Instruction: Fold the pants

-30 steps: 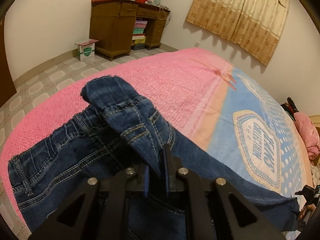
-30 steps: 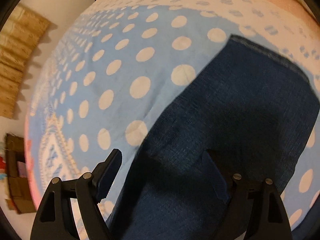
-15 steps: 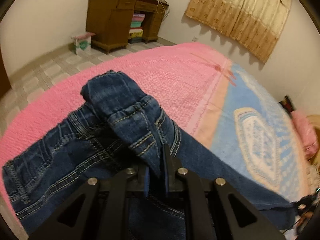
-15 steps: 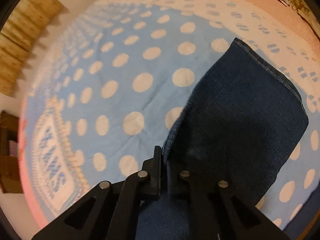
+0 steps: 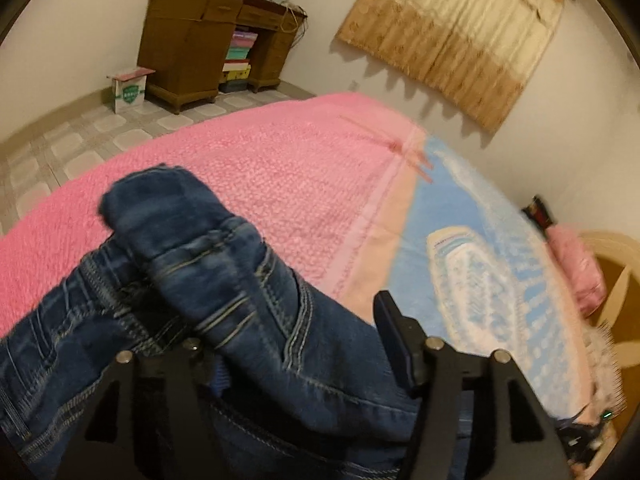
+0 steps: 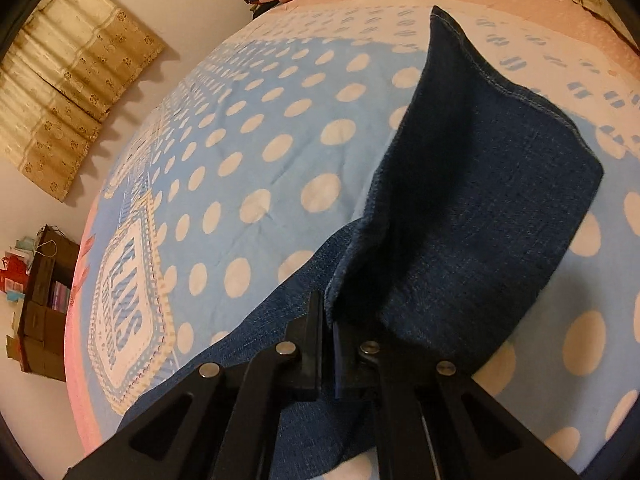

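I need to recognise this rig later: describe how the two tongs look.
Both the left tongs and the right tongs are matte black, built from angular struts with triangular cut-outs and silver round rivets at the joints. Flat blade-like fingers carry dark blue pads. No hands, sleeves or cables show.

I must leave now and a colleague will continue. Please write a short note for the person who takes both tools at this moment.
Left tool: jaws have just been opening; the waistband fold of the jeans lies between them, no longer pinched.
Right tool: shut on the leg end, which is lifted and doubled over.
The jeans lie across the bed cover, waist on the pink part, legs on the dotted blue part.
Done: waist end turned over, leg end picked up.
Left: probably carry the leg end toward the waist, lay it down, release, smooth.
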A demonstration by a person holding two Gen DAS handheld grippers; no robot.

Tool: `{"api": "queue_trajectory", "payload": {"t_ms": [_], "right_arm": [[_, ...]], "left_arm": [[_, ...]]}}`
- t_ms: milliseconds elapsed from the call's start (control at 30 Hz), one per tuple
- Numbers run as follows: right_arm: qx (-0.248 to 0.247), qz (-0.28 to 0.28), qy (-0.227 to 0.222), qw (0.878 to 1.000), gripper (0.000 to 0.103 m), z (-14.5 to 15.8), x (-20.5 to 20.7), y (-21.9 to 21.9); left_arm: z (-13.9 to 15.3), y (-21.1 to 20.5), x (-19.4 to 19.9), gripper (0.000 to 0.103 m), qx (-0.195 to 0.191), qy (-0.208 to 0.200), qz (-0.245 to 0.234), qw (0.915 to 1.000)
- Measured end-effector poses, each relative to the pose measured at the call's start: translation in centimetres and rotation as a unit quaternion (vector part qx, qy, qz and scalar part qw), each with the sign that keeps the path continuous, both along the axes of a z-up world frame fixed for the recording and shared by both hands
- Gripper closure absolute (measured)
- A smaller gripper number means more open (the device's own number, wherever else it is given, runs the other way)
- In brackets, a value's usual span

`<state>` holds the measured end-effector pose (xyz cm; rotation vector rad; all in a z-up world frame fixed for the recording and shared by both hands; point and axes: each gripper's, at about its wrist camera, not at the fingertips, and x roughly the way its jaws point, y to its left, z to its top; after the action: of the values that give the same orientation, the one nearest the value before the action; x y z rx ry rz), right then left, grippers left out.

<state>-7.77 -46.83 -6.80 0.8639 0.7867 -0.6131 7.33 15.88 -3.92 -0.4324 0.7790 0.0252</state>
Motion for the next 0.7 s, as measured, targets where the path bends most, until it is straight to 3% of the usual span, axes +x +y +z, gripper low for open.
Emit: {"api": "queue_trajectory", "payload": {"t_ms": [67, 100, 133, 233, 333, 400, 467, 700], "right_arm": [[0.0, 0.005, 0.002, 1.0, 0.099, -0.4, 0.5, 0.0], [0.005, 0.007, 0.002, 1.0, 0.099, -0.6, 1.0, -0.1], [0.012, 0.005, -0.003, 1.0, 0.099, -0.7, 1.0, -0.3], [0.075, -0.028, -0.035, 0.996, 0.099, -1.5, 0.7, -1.8], [0.115, -0.049, -0.047, 0.991, 0.099, -2.0, 0.9, -2.7], [0.076, -0.021, -0.013, 0.997, 0.1, -0.7, 1.9, -2.1], [0.053, -0.012, -0.009, 0.998, 0.1, 0.9, 2.0, -1.4], [0.04, -0.002, -0.092, 0.995, 0.1, 9.8, -1.1, -0.3]], "left_arm": [[-1.5, 0.0, 1.3, 0.047, -0.004, 0.035, -0.002, 0.9994], [-2.5, 0.4, 1.9, 0.065, -0.02, 0.055, -0.002, 0.9983], [-3.1, 0.8, 2.2, 0.073, -0.027, 0.068, 0.005, 0.9973], [-3.9, 2.6, 2.1, 0.087, -0.099, 0.058, 0.005, 0.9934], [-3.4, 3.0, 1.4, 0.09, -0.121, 0.034, 0.003, 0.9921], [-3.0, 2.5, 1.3, 0.091, -0.11, 0.031, -0.003, 0.9935], [-2.1, 2.4, 1.2, 0.091, -0.114, 0.029, -0.012, 0.993], [3.0, 4.2, 0.7, 0.092, -0.152, 0.028, -0.023, 0.9876]]}}
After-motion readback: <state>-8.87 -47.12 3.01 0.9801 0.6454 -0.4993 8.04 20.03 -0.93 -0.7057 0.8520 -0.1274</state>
